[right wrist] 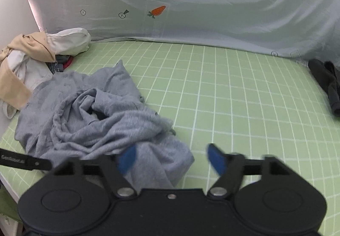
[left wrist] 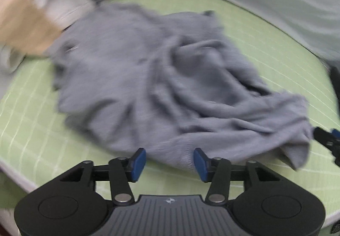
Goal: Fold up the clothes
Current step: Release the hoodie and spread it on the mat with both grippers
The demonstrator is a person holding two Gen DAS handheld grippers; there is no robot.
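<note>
Left gripper point(left wrist: 170, 161) jaws spread, right gripper point(right wrist: 172, 158) jaws spread, crumpled grey garment point(right wrist: 95, 117) lying between them on green mat point(right wrist: 233, 97)

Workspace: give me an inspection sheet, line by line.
Surface: green grid mat.
Job's things: grey garment crumpled, unfolded, on the mat's left part.
Clutter: beige and white clothes pile at back left; dark garment at right edge.
Tongs: left tongs open at the grey garment's near hem; right tongs open over its corner, gripping nothing.
Cables: nothing seen.
Surroundings: carrot-print sheet behind.
</note>
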